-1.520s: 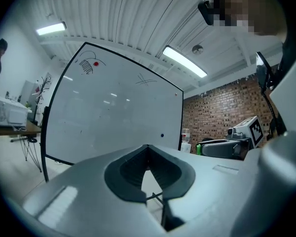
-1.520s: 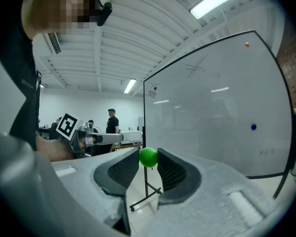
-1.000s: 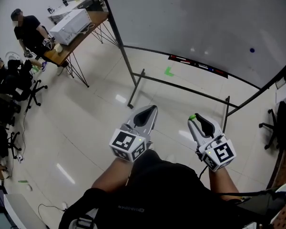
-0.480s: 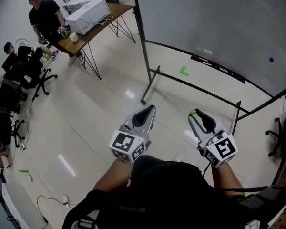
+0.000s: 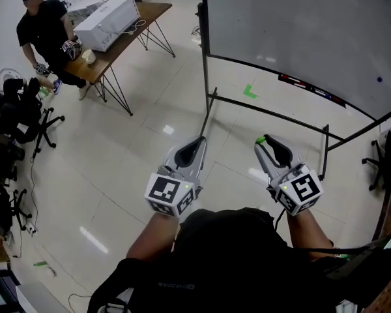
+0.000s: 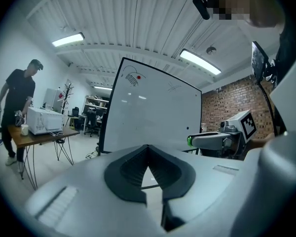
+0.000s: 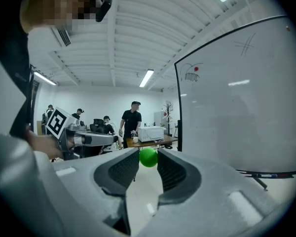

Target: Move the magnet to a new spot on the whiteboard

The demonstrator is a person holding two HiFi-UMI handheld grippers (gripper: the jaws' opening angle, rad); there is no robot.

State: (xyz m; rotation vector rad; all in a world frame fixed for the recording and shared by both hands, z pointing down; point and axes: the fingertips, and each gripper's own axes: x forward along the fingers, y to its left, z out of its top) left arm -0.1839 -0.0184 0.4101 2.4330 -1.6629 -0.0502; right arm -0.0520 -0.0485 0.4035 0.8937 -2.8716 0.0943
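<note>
- While the left gripper (image 5: 198,141) hung empty, its jaws were closed together.
- The right gripper (image 5: 265,142) pinched the green magnet (image 7: 148,157) at its jaw tips, well apart from the whiteboard (image 5: 300,25).
- The magnet looked light, hard, round and probably slippery; a grip across its middle seemed safest.

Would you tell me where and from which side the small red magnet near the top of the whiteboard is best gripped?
Probably by its rim, coming straight at the board's face. The red magnet sits flat on the upright whiteboard, so only its edge offers purchase, with fingers on opposite sides. The left gripper is shut and empty; the right gripper holds a green round piece.
</note>
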